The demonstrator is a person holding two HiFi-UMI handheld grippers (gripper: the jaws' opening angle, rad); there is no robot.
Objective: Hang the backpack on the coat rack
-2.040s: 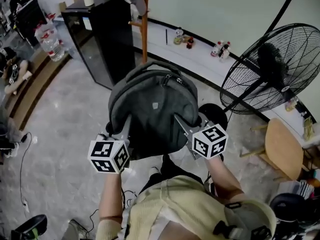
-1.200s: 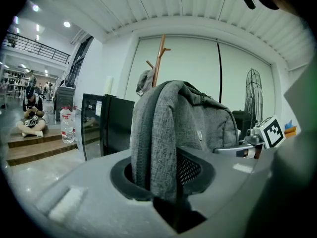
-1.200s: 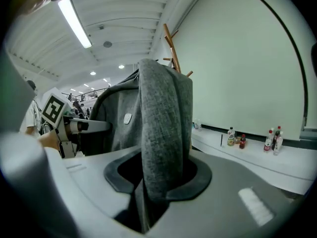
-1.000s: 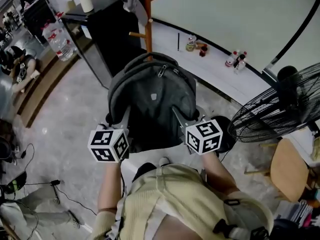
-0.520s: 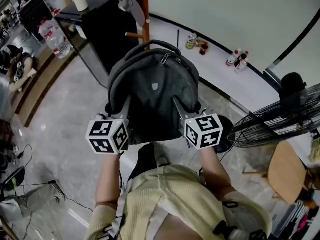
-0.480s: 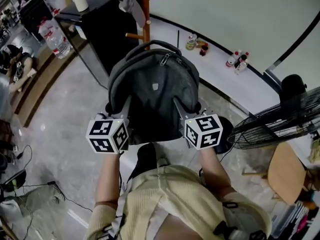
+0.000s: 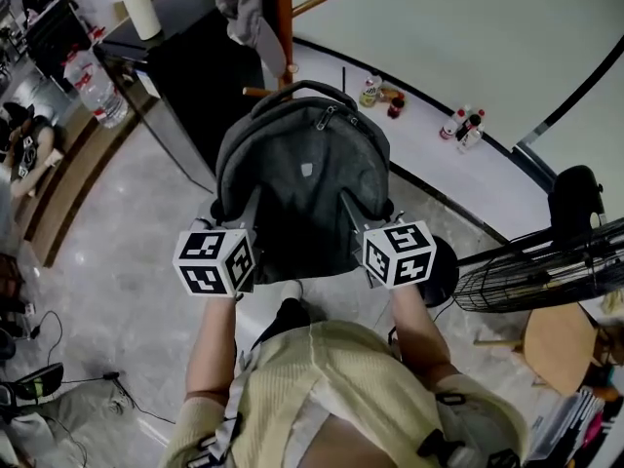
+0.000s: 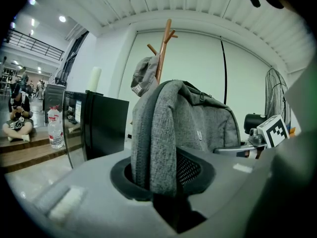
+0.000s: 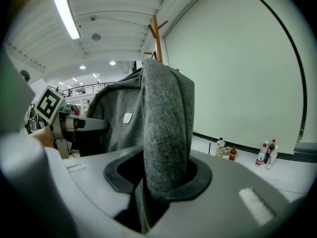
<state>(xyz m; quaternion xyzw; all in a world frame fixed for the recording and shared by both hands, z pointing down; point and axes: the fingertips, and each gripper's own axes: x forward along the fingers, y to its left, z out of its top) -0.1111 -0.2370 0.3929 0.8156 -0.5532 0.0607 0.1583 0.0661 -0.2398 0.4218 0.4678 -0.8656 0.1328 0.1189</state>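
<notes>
A dark grey backpack (image 7: 302, 188) hangs in the air in front of me, held by both grippers at its sides. My left gripper (image 7: 246, 213) is shut on the backpack's left shoulder strap (image 8: 156, 143). My right gripper (image 7: 353, 213) is shut on the right strap (image 9: 166, 133). The bag's top handle (image 7: 297, 94) points toward the wooden coat rack (image 7: 283, 22), which stands just beyond it. The rack's pole (image 8: 161, 58) rises behind the bag in the left gripper view, with a grey cap (image 8: 143, 76) hung on a peg. Its top (image 9: 157, 33) also shows in the right gripper view.
A black cabinet (image 7: 195, 76) with a paper roll (image 7: 144, 8) stands left of the rack. Bottles (image 7: 463, 127) sit on a low white ledge (image 7: 458, 169) along the wall. A black floor fan (image 7: 561, 261) and a wooden stool (image 7: 565, 344) are at the right. A person (image 8: 17, 118) sits far left.
I have carried the backpack forward toward the coat rack, both grippers still holding it. The rack and cabinet now sit closer, and the fan has slid further to the right edge.
</notes>
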